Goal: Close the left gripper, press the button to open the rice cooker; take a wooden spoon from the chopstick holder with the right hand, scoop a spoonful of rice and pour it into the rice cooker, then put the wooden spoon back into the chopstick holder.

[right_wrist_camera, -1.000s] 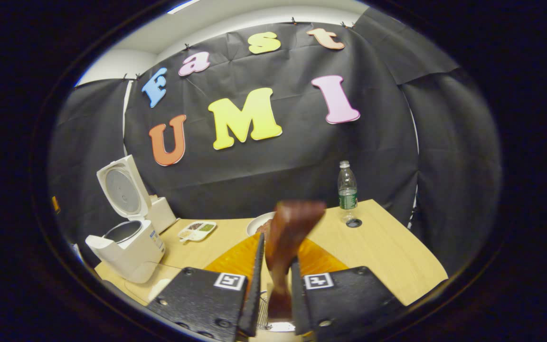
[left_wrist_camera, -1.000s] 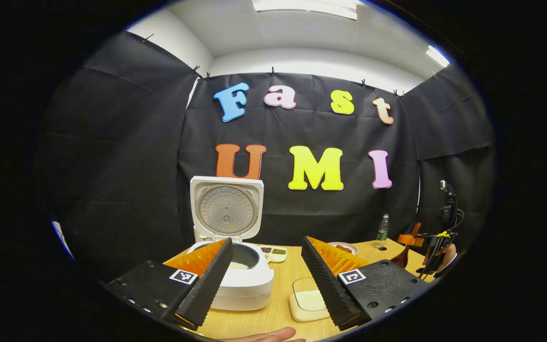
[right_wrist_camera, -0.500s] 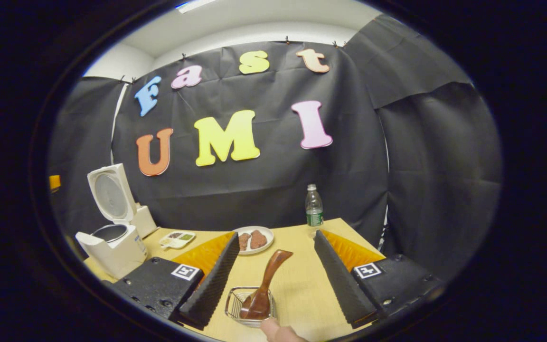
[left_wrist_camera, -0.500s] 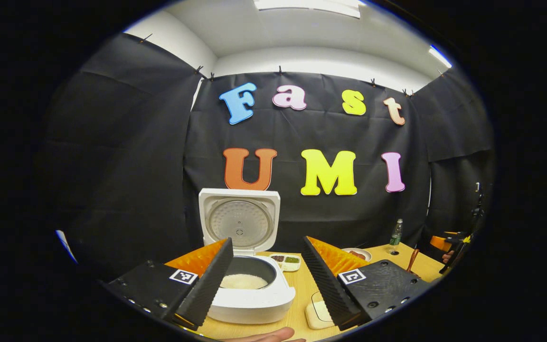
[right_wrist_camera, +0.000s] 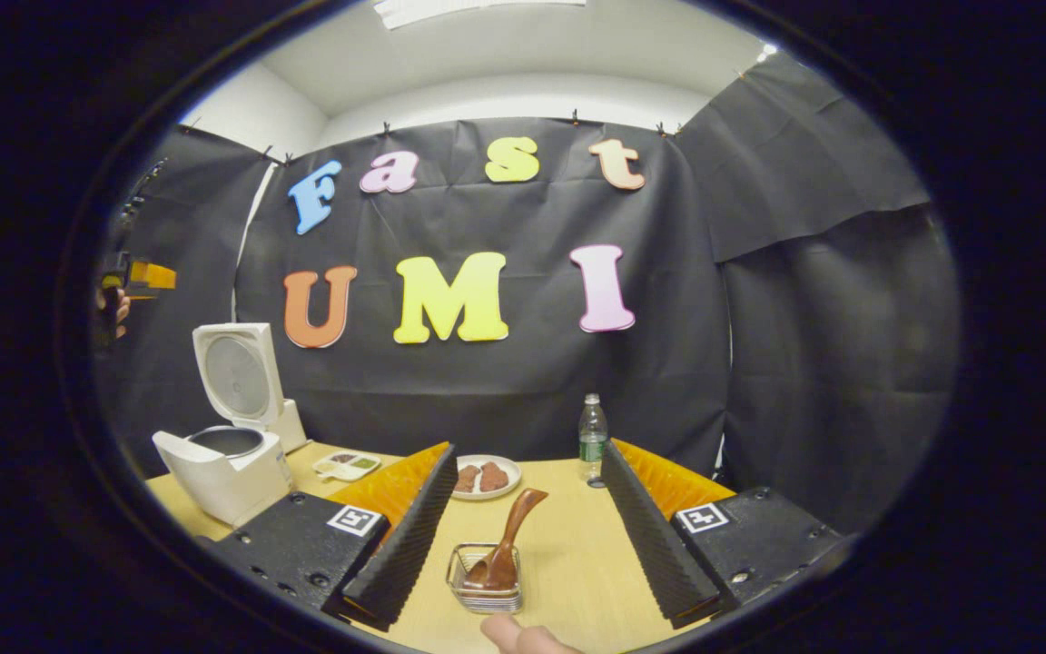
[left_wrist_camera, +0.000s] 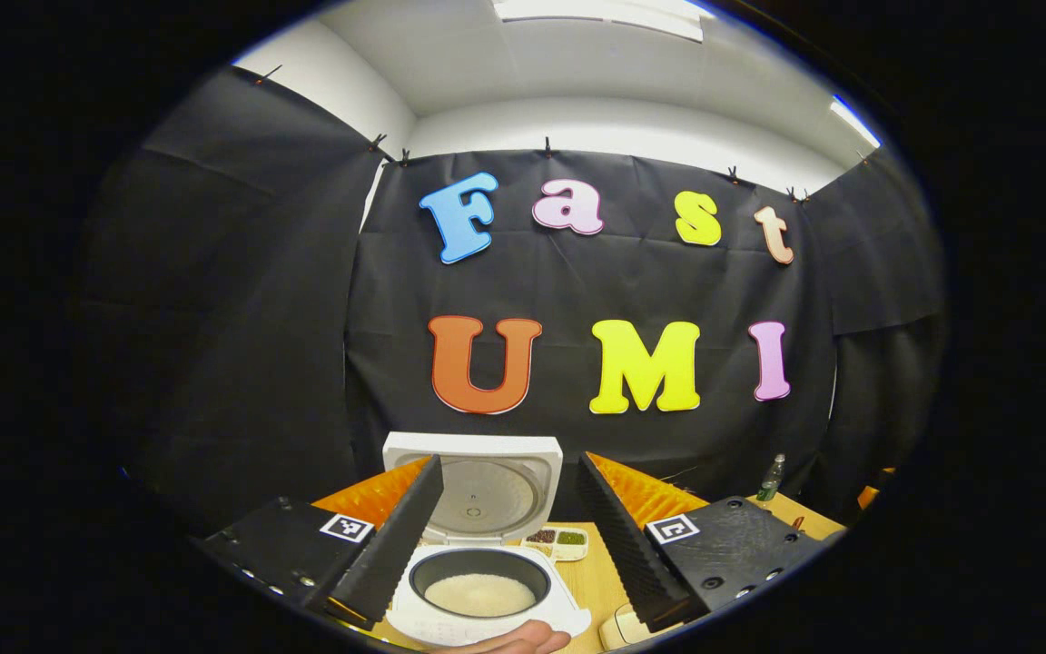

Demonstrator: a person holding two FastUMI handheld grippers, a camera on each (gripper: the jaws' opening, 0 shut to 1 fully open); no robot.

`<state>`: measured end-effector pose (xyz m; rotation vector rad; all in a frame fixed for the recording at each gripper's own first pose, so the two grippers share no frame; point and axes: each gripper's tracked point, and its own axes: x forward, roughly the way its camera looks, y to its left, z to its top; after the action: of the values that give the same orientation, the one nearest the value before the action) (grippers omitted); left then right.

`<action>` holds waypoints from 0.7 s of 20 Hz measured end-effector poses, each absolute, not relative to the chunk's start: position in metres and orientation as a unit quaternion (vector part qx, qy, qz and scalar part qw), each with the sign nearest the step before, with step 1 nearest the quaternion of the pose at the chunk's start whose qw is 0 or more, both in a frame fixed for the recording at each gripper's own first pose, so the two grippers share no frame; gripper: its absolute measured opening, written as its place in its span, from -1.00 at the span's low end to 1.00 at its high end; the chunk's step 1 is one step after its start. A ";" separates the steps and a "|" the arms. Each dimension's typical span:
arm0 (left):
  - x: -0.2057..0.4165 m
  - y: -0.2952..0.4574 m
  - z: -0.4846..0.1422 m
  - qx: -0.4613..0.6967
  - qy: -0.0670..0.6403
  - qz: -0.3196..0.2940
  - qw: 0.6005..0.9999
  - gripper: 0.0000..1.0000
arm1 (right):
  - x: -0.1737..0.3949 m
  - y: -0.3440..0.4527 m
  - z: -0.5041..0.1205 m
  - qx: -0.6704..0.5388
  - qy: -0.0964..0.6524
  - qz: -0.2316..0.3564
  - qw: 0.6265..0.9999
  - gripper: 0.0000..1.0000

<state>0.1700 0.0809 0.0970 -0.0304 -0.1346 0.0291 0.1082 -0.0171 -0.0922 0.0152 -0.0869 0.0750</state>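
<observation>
Spoon (right_wrist_camera: 507,540) stands in the chopstick holder (right_wrist_camera: 485,581), right gripper (right_wrist_camera: 523,536) spread wide and empty above it; left gripper (left_wrist_camera: 509,536), equally wide, over the open, rice-filled cooker (left_wrist_camera: 487,595).

above rice cooker (left_wrist_camera: 483,581), facing wall

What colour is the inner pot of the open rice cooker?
Dark grey to black inner pot, holding white rice; clearest in the left gripper view.

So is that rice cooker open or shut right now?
Open. The rice cooker has its lid standing upright behind the pot, and white rice shows inside.
</observation>
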 end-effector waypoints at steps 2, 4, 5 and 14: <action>0.193 0.086 0.109 -0.018 -0.071 0.008 0.997 0.87 | 0.104 -0.013 -0.089 0.015 -0.055 0.048 0.997 0.97; 0.223 0.097 0.112 -0.017 -0.069 0.013 0.997 0.87 | 0.101 -0.007 -0.088 0.022 -0.065 0.055 0.996 1.00; 0.237 0.103 0.110 -0.011 -0.066 0.020 0.998 0.87 | 0.101 -0.005 -0.090 0.024 -0.066 0.058 0.996 1.00; 0.346 0.130 0.087 0.001 -0.044 0.050 0.998 0.90 | 0.093 0.001 -0.101 0.017 -0.079 0.048 0.996 1.00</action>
<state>0.3462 0.1305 0.0873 0.0029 -0.0871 0.1009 0.0930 0.0006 -0.1015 0.0335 -0.1586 0.0963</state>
